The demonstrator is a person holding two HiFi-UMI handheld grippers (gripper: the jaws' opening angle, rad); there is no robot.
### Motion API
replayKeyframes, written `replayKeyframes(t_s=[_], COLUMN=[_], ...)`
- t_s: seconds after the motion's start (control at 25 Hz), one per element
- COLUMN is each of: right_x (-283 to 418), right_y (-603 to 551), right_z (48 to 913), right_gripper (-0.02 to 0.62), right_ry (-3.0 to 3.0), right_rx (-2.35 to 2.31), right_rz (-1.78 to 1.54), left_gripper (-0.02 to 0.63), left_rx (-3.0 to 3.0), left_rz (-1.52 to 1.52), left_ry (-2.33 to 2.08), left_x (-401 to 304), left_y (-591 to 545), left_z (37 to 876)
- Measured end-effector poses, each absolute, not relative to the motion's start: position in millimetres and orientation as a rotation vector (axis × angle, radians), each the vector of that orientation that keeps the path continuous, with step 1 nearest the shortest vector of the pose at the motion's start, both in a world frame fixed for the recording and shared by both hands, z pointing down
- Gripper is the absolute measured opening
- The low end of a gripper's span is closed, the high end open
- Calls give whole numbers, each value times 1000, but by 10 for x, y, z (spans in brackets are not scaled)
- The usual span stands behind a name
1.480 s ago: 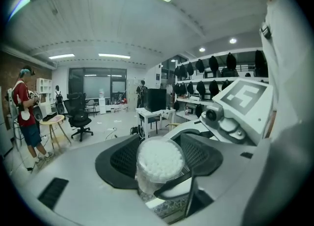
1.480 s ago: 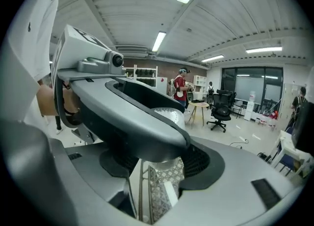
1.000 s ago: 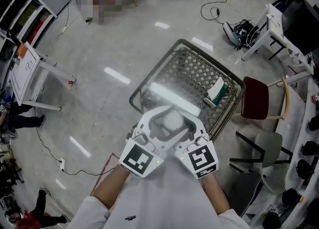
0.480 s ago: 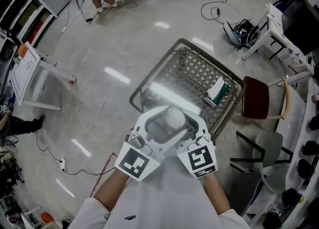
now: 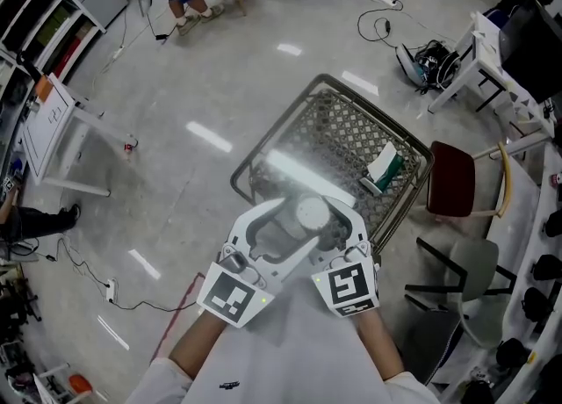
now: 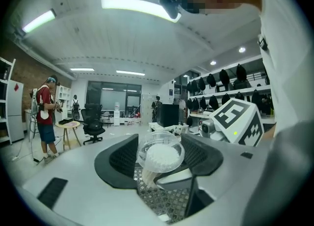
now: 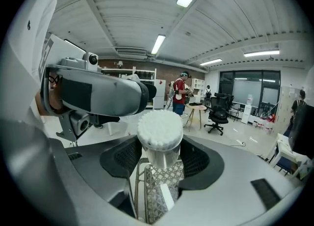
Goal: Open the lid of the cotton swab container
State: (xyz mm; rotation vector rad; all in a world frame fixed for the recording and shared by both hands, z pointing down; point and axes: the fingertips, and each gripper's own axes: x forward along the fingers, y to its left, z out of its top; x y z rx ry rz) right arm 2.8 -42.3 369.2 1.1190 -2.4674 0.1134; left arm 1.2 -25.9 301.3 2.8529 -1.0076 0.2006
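- Container first: cotton swab container up in the air, gripped by both grippers, over near edge of wire cart, clear of the mesh.
- Right gripper: spread wide and clamped on clear body of container from both sides, white swab heads standing above the pads.
- Left gripper: closed on clear round lid at top end, swab heads visible through it.
- Cannot tell whether lid is seated or already lifted off the body.
- Grippers side by side, close together, both angled in toward container.
- Green-and-white packet inside cart, by its right corner.
- Person standing beside small round table in background, well apart.
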Motion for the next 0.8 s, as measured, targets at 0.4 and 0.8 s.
replayKeyframes(t_s=[0.4, 0.8], right_x=[-10, 177], right_y=[-349, -430], right_z=[3684, 3711], right_gripper=[236, 236], right_ry=[-2460, -2420], right_rx=[1093, 1173], right_rz=[28, 23], left_gripper=[267, 267], left_rx=[2815, 2801], left_rz=[214, 141], left_ry=[-1044, -1078], left_x=[-33, -133], left_y=[-193, -169], left_z=[3038, 2912])
